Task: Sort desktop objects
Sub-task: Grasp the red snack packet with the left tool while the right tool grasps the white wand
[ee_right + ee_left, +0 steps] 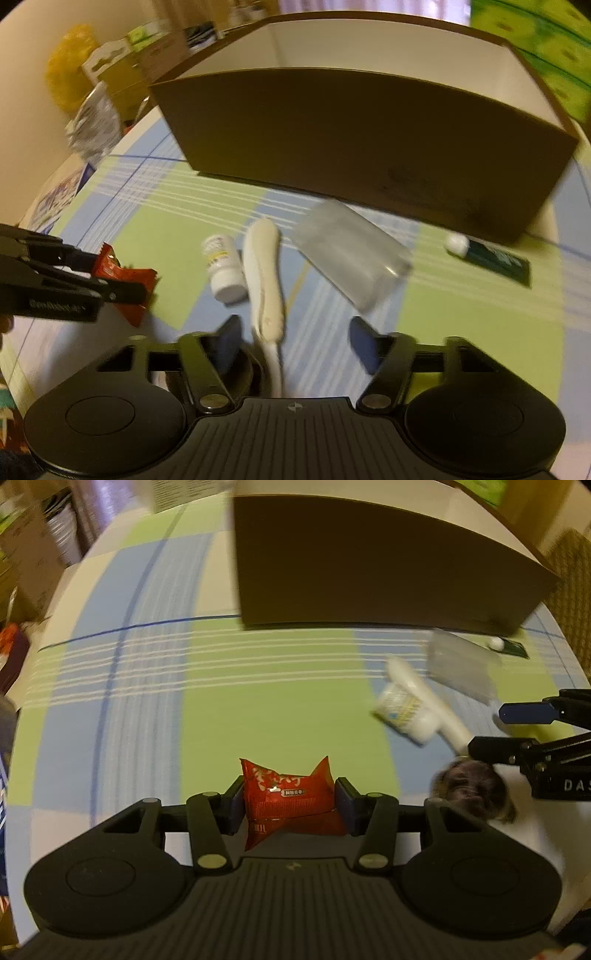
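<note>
Red snack packet pinched between the jaws of the left gripper, pads pressed on both flanks, carried clear above the desk on its checked green-and-blue cloth; seen from the right wrist as a crumpled red wrapper jutting from the black fingers at the left edge. Right gripper spread wide and holding nothing, with the cream handled tool lying between the pads, long axis running almost straight ahead, its cord trailing back under the gripper body. Just beside that tool on the left, a small white pill bottle on its side, apparently touching it. Further out and to the right, a clear plastic cup lying tipped over, blurred. Beyond that, a dark green tube with a white cap close against the box. Brown cardboard box ahead of both grippers, open at the top, pale inside, contents hidden. Probable drop point for the packet: forward, right and up over the near wall, the left hand already loaded and so nearer to a finished move.
</note>
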Available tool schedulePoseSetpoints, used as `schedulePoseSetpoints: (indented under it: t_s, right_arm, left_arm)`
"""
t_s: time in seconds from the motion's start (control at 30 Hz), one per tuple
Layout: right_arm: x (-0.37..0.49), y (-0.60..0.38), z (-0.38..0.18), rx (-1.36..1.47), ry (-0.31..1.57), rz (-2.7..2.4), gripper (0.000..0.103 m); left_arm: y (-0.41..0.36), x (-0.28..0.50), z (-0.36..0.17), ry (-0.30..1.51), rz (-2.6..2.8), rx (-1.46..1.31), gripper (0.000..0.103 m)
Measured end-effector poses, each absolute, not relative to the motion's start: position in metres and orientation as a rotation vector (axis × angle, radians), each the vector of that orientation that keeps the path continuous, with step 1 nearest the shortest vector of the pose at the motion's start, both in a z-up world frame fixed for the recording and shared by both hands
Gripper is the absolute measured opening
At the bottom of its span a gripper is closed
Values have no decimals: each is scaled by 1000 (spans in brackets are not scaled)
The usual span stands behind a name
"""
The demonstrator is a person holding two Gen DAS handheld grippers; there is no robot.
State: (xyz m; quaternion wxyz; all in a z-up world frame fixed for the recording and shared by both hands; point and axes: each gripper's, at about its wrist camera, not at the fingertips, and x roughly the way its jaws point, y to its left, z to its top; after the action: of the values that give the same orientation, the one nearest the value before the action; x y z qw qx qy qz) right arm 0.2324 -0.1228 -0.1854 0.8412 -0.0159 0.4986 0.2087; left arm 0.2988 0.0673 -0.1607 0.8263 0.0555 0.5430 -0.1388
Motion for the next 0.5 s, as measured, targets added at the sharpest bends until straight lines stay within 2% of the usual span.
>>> schedulePoseSetpoints:
  t_s: [0.07, 0.23, 0.3, 0.33, 0.37, 0.5]
  right_arm:
    - [238, -117, -190, -53, 1060, 469, 45]
    - [241, -97, -198, -148, 1043, 512, 37]
    - [238, -86, -199, -235, 1022, 518, 31]
    - [236, -81, -200, -276, 1012, 523, 22]
    - [235, -79, -199, -281, 1013, 539, 18]
    - [232, -79, -200, -283, 1021, 532, 17]
  left_arm:
    - [77, 299, -160, 1154, -272, 105, 45]
    - [89, 297, -158, 1155, -250, 77, 45]
    - [89, 296, -159, 1153, -250, 79, 44]
    - [89, 295, -160, 1154, -252, 80, 44]
    - [89, 295, -160, 1155, -253, 79, 44]
    - [86, 294, -161, 1153, -272, 79, 37]
